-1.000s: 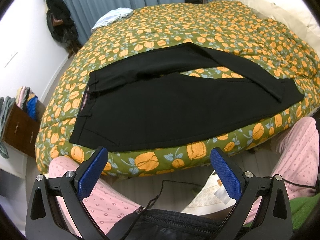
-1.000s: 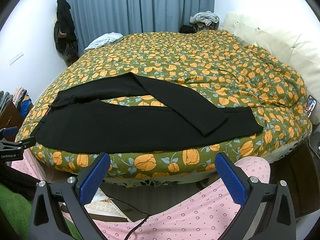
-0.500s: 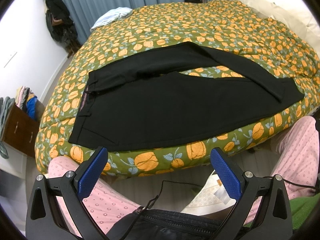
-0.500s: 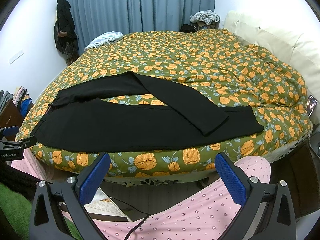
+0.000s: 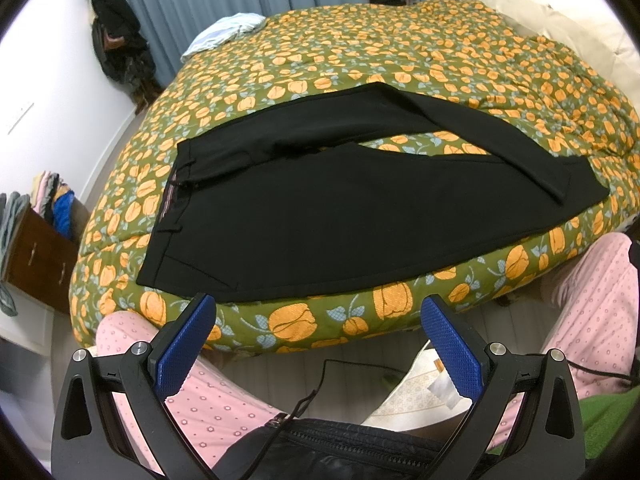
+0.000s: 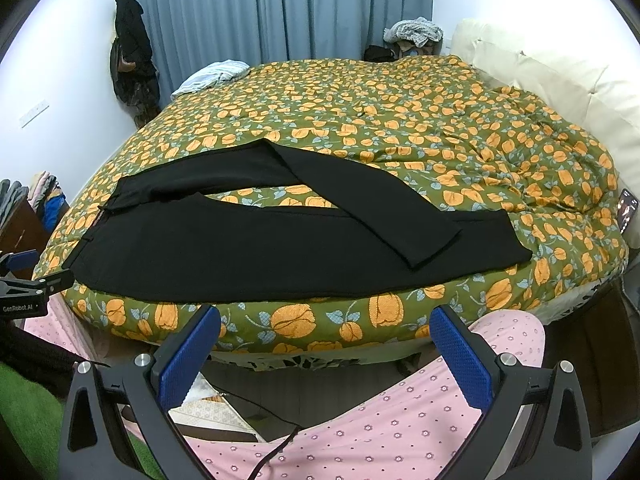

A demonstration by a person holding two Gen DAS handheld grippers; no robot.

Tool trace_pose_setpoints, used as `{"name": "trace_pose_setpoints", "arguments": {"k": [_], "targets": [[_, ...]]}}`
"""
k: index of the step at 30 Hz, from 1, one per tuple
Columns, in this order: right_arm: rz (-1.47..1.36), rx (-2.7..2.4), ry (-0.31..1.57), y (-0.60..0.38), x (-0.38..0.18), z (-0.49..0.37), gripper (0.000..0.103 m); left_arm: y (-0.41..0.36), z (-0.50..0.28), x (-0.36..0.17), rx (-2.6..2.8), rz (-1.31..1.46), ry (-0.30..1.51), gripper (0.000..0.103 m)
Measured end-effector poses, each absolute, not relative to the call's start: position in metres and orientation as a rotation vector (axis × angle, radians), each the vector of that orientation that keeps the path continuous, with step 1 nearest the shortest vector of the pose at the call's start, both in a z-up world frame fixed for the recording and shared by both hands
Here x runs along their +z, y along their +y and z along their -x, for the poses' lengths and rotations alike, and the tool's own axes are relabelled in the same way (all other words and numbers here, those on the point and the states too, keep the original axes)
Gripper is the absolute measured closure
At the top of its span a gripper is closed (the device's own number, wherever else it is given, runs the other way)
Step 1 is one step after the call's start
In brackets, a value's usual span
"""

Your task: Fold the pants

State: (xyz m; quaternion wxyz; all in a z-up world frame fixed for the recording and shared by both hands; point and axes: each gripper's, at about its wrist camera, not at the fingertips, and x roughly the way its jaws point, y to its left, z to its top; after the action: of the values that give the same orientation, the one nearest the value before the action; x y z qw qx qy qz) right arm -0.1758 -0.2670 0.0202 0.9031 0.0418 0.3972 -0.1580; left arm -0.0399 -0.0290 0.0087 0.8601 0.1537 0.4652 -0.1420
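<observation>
Black pants (image 5: 328, 216) lie flat on the near part of the flowered bed, waistband at the left, legs running right. The far leg crosses over the near leg at the right end (image 6: 400, 216). My left gripper (image 5: 320, 320) is open and empty, held off the bed's front edge below the waist end of the pants. My right gripper (image 6: 324, 332) is open and empty, off the front edge below the middle of the pants. The left gripper also shows at the left edge of the right wrist view (image 6: 36, 280).
The green and orange duvet (image 6: 400, 120) covers a large bed. White pillows (image 6: 560, 80) lie at the right, a pale garment (image 6: 216, 74) at the far left corner. A wooden drawer unit (image 5: 36, 256) stands left. Pink-pyjama legs (image 6: 400, 432) are below the grippers.
Both grippers have shifted very slightly; the view has barely changed. The pants have not moved.
</observation>
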Motion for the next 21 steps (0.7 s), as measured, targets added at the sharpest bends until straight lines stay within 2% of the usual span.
{"name": "trace_pose_setpoints", "arguments": {"k": [21], "targets": [[-0.083,-0.296,0.844,-0.2671,0.0152,0.1698,0.000,-0.0282,0.0361,0.0046,-0.296,-0.320,0.997,0.001]]}}
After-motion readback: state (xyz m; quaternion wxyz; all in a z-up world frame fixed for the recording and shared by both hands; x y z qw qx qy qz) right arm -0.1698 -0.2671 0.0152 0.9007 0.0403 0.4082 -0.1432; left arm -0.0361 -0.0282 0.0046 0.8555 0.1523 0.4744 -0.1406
